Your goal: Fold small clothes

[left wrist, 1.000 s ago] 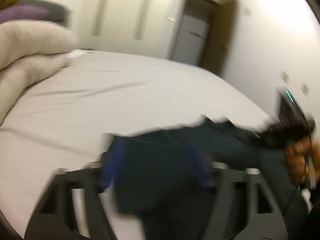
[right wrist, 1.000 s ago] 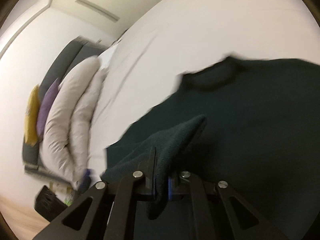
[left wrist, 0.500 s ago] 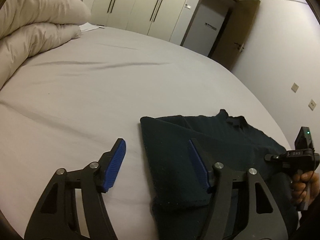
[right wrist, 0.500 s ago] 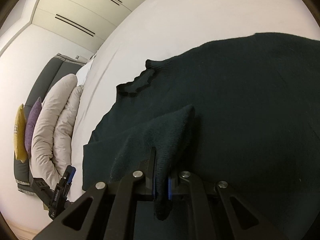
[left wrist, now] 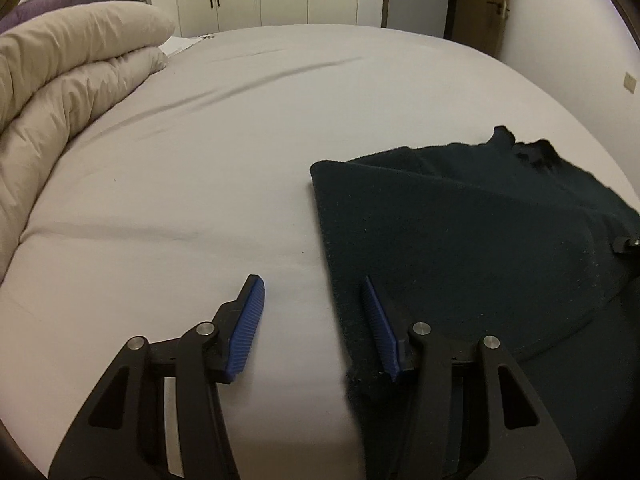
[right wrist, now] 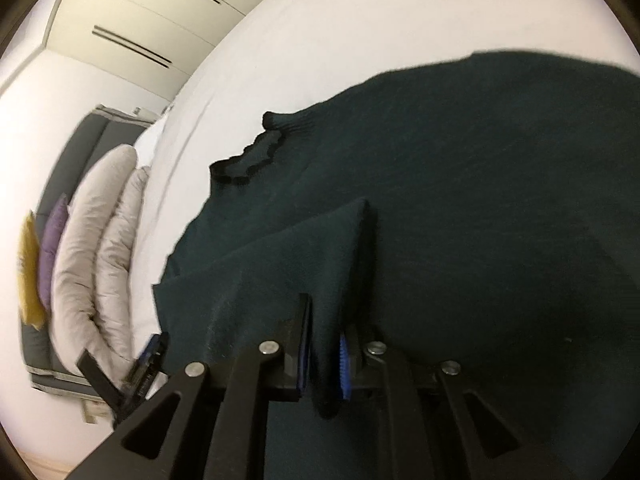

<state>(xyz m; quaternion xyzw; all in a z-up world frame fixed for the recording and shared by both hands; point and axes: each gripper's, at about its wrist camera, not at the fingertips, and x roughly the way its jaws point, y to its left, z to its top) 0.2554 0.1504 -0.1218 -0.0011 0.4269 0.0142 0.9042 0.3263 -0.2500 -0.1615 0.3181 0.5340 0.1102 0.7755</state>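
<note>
The sweater (left wrist: 480, 240) lies on the bed (left wrist: 200, 160), frame right. Left gripper (left wrist: 312, 328) jaws are closing astride its edge, not touching. Right gripper (right wrist: 324, 356) jaws are opening around a fold.

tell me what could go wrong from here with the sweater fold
1. The right gripper has a fold of the dark sweater between its pads, and its jaws are opening; the folded-over flap could slide back.
2. The left gripper is closing astride the sweater's left edge, one pad over bare sheet; it may pinch bedsheet along with the knit.
</note>
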